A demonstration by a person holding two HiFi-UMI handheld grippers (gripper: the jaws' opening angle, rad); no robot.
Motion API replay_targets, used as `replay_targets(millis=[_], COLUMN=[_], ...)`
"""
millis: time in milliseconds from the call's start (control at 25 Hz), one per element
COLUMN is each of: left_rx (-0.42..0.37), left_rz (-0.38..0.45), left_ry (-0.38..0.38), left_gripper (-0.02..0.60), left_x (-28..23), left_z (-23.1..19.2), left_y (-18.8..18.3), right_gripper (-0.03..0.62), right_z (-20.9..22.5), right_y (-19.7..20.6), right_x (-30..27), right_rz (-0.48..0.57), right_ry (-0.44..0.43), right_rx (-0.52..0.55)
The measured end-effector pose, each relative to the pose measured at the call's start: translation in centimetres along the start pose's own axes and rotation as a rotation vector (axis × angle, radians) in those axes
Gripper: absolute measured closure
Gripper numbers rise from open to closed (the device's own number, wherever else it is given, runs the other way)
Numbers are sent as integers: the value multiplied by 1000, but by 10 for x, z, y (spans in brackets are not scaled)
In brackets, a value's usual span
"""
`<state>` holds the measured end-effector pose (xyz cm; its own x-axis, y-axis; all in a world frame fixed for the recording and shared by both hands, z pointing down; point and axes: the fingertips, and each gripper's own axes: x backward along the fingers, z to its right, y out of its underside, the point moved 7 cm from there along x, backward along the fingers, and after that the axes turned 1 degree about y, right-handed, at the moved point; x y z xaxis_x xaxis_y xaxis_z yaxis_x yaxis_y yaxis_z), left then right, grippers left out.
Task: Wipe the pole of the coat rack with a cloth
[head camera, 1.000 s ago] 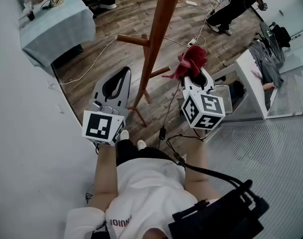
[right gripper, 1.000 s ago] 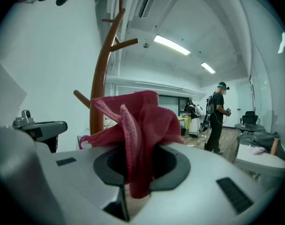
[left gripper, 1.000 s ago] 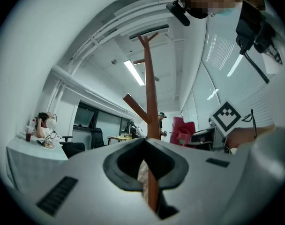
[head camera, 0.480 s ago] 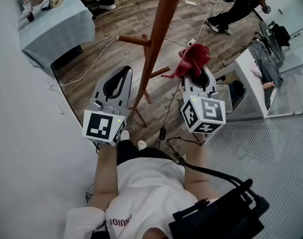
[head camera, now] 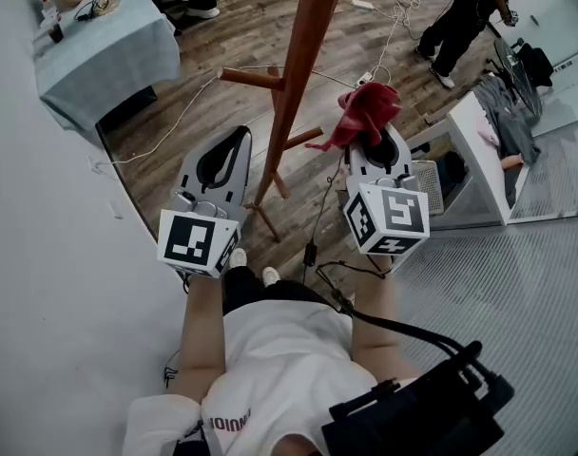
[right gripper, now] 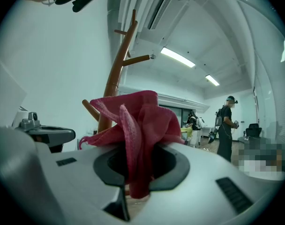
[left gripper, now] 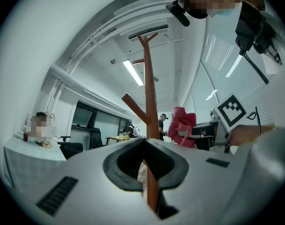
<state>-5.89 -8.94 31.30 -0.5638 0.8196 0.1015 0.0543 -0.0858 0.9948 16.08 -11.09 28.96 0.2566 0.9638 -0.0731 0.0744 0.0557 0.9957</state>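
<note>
Cloth (head camera: 368, 112) — red, bunched — is clamped in the right gripper (head camera: 372, 137) at 3 o'clock of the coat rack pole (head camera: 294, 74), not touching. The left gripper (head camera: 241, 133), jaws together and empty, hangs at 9 o'clock; a hard push could tip the rack.

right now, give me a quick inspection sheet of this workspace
surface: wood plank floor
job's things: coat rack pole upright; red cloth to its right, off the pole
clutter: draped table far left
grippers: left gripper shut, empty; right gripper shut on the cloth
cables: white cable and black cable on the floor
surroundings: a person standing far right
</note>
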Motion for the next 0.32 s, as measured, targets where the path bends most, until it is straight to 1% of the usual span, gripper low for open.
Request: replay_targets(millis=[320], left_rx=[5], left_rz=[0], left_ry=[-1], left_gripper=[568], left_x=[-1], left_z=[0], left_y=[0], right_gripper=[507], right_z=[2], right_y=[-1], right_x=[0], right_rz=[0], right_ry=[-2], right_rx=[1])
